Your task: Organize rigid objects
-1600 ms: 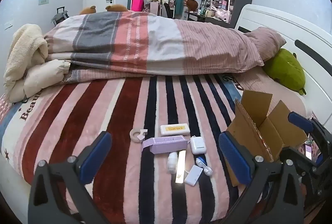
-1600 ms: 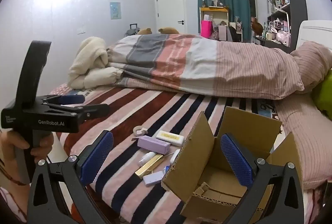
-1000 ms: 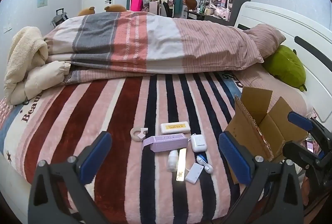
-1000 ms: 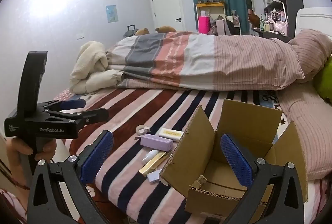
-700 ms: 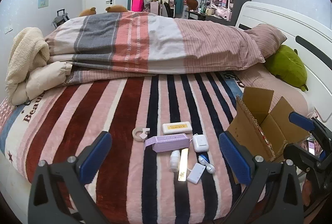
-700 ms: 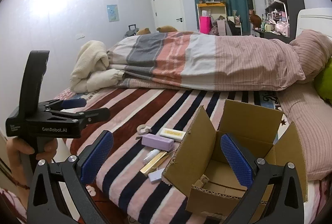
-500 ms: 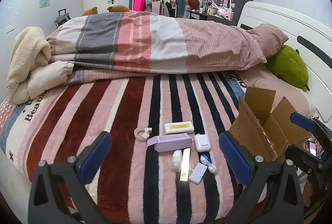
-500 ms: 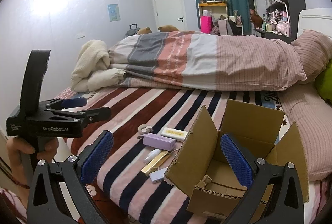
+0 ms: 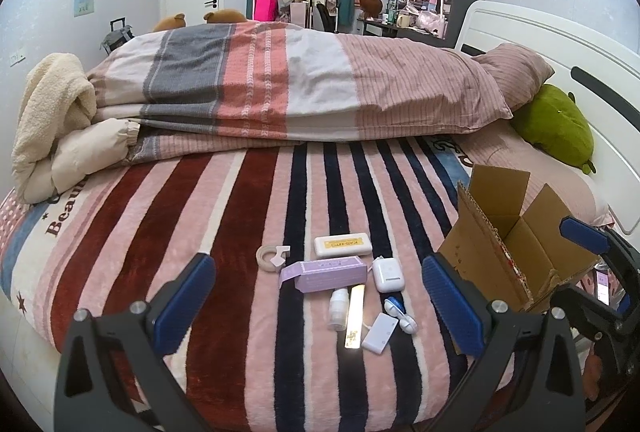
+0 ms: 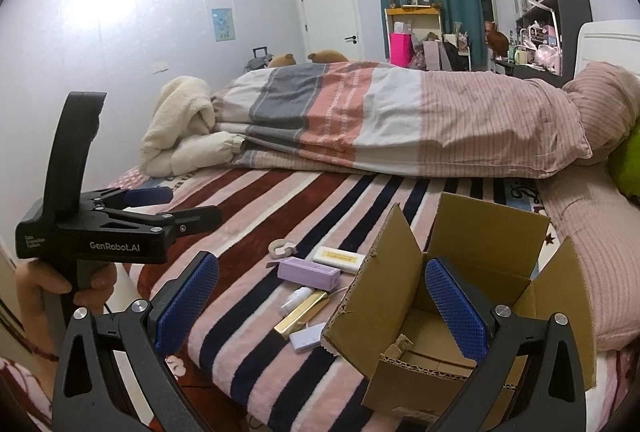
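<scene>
Both my left gripper (image 9: 318, 296) and right gripper (image 10: 322, 300) hang spread wide, empty — small items around the lilac box (image 9: 330, 274) cluster on the striped blanket (image 9: 224, 216) beside the open cardboard box (image 10: 460, 296), likely for short carries.

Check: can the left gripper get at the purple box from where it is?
Probably yes. The left gripper is open and empty, with the purple box on the blanket ahead between its fingers. Nothing stands between them; only the small white bottle lies close against its near side.

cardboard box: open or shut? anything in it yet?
Open: the cardboard box has all flaps up. The visible floor is bare; near corner hidden behind a tool finger.
</scene>
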{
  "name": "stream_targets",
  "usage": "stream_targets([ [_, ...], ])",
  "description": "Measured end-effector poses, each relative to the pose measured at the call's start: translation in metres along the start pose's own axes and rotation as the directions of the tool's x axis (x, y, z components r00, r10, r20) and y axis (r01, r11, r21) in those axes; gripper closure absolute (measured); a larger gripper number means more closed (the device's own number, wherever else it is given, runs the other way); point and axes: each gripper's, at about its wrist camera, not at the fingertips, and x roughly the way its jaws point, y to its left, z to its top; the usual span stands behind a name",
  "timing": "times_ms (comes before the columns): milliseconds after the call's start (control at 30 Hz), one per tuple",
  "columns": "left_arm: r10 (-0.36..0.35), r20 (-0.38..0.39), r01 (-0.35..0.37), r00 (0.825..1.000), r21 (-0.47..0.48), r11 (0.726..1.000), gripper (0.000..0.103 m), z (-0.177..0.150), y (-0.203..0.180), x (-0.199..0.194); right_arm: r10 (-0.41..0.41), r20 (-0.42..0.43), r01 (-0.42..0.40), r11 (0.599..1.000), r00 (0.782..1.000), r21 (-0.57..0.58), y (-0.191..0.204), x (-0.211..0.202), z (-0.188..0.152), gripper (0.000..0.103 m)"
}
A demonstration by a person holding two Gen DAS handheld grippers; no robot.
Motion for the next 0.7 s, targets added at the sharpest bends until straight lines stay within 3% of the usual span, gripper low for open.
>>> stream_targets([
  [700,0.022,-0.013,-0.021,1.0,0.019,1.0,0.0,-0.0052,-0.0091,0.0039,0.011,-0.012,-0.011,1.0,1.0,0.015,-0.0033,-0.0016,-0.0051,0.0],
])
